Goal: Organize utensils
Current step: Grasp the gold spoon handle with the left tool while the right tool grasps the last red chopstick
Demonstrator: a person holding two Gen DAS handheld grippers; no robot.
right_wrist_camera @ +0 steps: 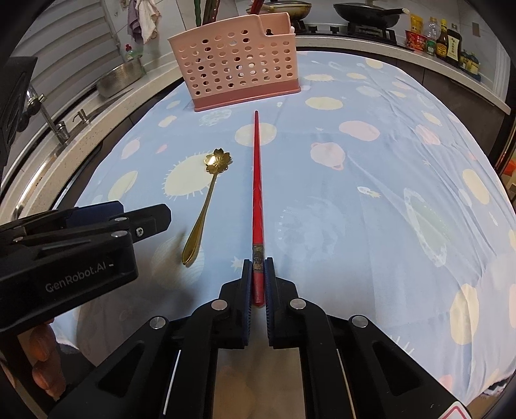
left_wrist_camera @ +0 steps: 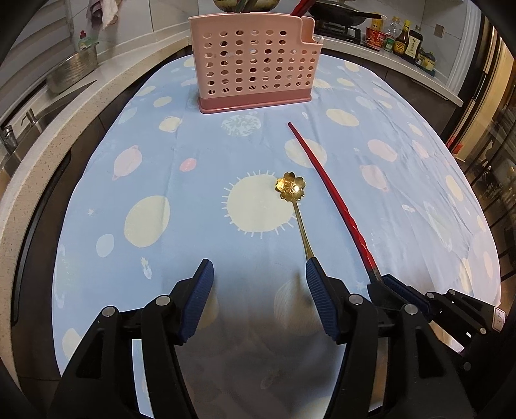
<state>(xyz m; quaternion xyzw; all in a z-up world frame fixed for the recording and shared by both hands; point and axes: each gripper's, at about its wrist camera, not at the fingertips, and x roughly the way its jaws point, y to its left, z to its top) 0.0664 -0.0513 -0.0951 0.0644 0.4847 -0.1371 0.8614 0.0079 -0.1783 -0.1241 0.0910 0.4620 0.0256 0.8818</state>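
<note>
A red chopstick [right_wrist_camera: 257, 193] lies on the blue tablecloth [right_wrist_camera: 371, 193] and points toward the pink perforated utensil holder [right_wrist_camera: 237, 67]. My right gripper [right_wrist_camera: 258, 267] is shut on the chopstick's near end. A gold spoon [right_wrist_camera: 206, 199] with a flower-shaped bowl lies just left of the chopstick. My left gripper [left_wrist_camera: 258, 267] is open, low over the cloth, with its right finger at the spoon's handle end [left_wrist_camera: 308, 248]. In the left wrist view I see the chopstick [left_wrist_camera: 329, 190], the holder [left_wrist_camera: 254, 61] and the right gripper [left_wrist_camera: 387, 280] at the chopstick's end.
A counter with a sink and tap [right_wrist_camera: 54, 125] and a steel colander [left_wrist_camera: 72, 69] runs along the left. Behind the table are a stove with pans [right_wrist_camera: 367, 14] and sauce bottles [left_wrist_camera: 406, 42]. More red chopsticks [left_wrist_camera: 301, 6] stand in the holder.
</note>
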